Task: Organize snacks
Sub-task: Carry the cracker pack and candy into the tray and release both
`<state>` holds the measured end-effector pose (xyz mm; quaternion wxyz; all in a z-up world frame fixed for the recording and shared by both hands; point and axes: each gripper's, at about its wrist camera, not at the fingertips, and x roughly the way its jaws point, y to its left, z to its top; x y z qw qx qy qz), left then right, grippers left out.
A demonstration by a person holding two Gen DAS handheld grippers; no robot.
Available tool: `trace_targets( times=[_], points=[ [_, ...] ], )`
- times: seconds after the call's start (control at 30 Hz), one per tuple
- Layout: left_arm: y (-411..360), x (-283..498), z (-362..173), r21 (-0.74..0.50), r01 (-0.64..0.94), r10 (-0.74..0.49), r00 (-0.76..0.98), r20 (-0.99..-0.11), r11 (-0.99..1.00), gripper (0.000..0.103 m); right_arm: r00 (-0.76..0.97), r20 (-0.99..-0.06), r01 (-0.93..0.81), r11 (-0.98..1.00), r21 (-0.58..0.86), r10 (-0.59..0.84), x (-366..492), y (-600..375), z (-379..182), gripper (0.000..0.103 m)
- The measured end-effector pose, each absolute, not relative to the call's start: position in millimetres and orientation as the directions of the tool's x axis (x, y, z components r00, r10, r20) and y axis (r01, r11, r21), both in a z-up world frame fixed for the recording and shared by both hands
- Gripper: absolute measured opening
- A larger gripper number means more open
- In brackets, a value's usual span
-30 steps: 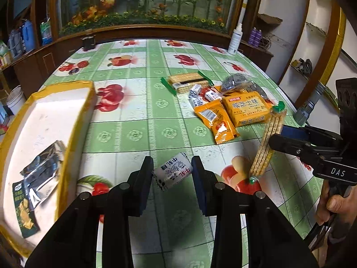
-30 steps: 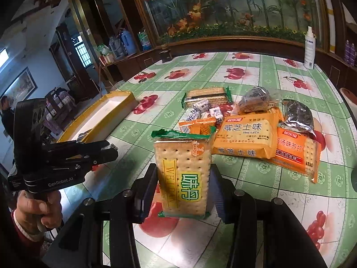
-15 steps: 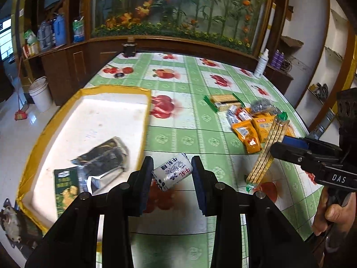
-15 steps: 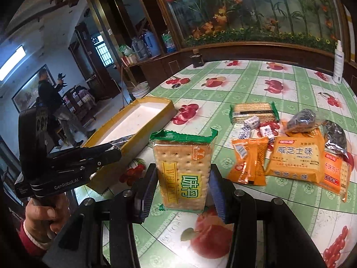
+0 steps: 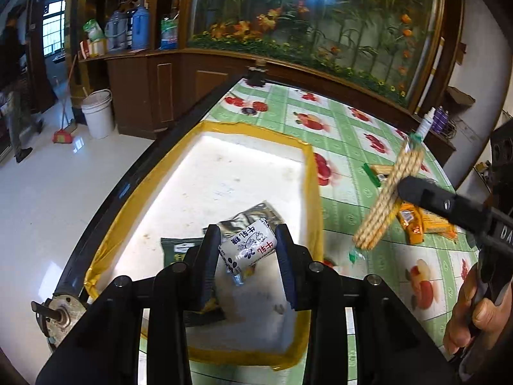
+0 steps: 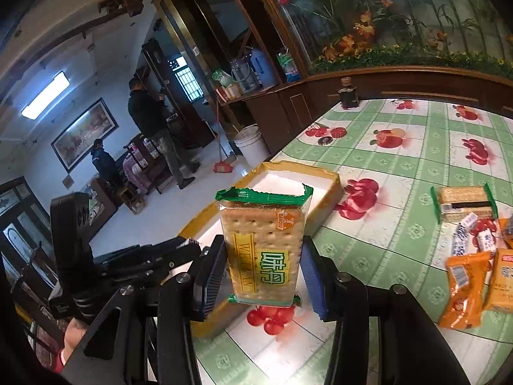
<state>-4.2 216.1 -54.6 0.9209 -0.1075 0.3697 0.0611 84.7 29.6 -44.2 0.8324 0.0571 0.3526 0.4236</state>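
My left gripper [image 5: 247, 250] is shut on a small white milk candy packet [image 5: 248, 247] and holds it above the yellow-rimmed white tray [image 5: 224, 166]. A silver foil pouch [image 5: 253, 215] and a dark green snack bag [image 5: 179, 250] lie in the tray. My right gripper [image 6: 262, 264] is shut on a green-edged cracker pack [image 6: 263, 243], held upright in the air beside the tray [image 6: 288, 179]. The cracker pack also shows edge-on in the left wrist view [image 5: 388, 192]. The left gripper shows in the right wrist view [image 6: 160, 256], over the tray's near end.
Loose snacks lie on the green fruit-print tablecloth [image 6: 400, 160]: another cracker pack [image 6: 463, 200], small white candies [image 6: 471, 237], orange packets [image 6: 465, 288]. A white bottle [image 5: 424, 125] stands at the table's far edge. People stand in the room beyond [image 6: 150, 128].
Both grippers have moved left toward the tray with their snacks. The left gripper now holds the candy packet over the tray; the cracker pack has come close to the tray's right rim.
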Motion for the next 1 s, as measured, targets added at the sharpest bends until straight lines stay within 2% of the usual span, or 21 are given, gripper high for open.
trace_targets(
  times=[0.17, 0.47, 0.6, 0.67, 0.77, 0.8, 0.83, 0.9, 0.93, 1.0],
  points=[
    [228.1, -0.6, -71.5, -0.159, -0.228, 0.046, 0.693, -0.719, 0.961, 0.033, 0.355, -0.536, -0.676, 0.607, 0.419, 0.766, 97.2, 69.9, -50.3, 0.047],
    [231.1, 4.5, -85.8, -0.147, -0.241, 0.051, 0.661, -0.749, 0.959, 0.033, 0.285, -0.617, -0.698, 0.6, 0.391, 0.734, 109.1, 125.0, -81.5, 0.046],
    [226.0, 4.9, -86.9, -0.118, -0.242, 0.071, 0.65, -0.757, 0.963, 0.033, 0.279, -0.638, -0.691, 0.612, 0.385, 0.717, 111.6, 128.2, -89.4, 0.051],
    [224.1, 4.1, -85.3, -0.113, -0.247, 0.079, 0.652, -0.754, 0.962, 0.033, 0.283, -0.633, -0.685, 0.614, 0.392, 0.721, 112.1, 124.5, -88.8, 0.06],
    [222.6, 2.1, -81.6, -0.112, -0.257, 0.087, 0.654, -0.752, 0.96, 0.034, 0.306, -0.621, -0.677, 0.623, 0.392, 0.722, 112.0, 111.1, -83.5, 0.061],
    [221.8, 2.0, -80.1, -0.111, -0.26, 0.09, 0.654, -0.751, 0.959, 0.041, 0.31, -0.614, -0.672, 0.624, 0.399, 0.726, 112.4, 104.8, -81.6, 0.061],
    [219.8, 1.5, -78.2, -0.104, -0.265, 0.1, 0.656, -0.748, 0.959, 0.052, 0.316, -0.609, -0.667, 0.627, 0.403, 0.728, 111.9, 98.8, -79.6, 0.061],
    [215.6, 0.9, -74.3, -0.088, -0.27, 0.118, 0.663, -0.739, 0.959, 0.067, 0.33, -0.598, -0.657, 0.633, 0.41, 0.73, 111.4, 84.5, -75.0, 0.061],
    [213.5, 1.1, -72.6, -0.082, -0.268, 0.123, 0.666, -0.735, 0.96, 0.071, 0.338, -0.593, -0.651, 0.636, 0.414, 0.731, 110.7, 77.4, -72.9, 0.062],
    [206.9, 1.3, -68.4, -0.065, -0.26, 0.131, 0.67, -0.731, 0.963, 0.072, 0.352, -0.585, -0.637, 0.645, 0.422, 0.73, 109.6, 61.4, -69.7, 0.066]
  ],
)
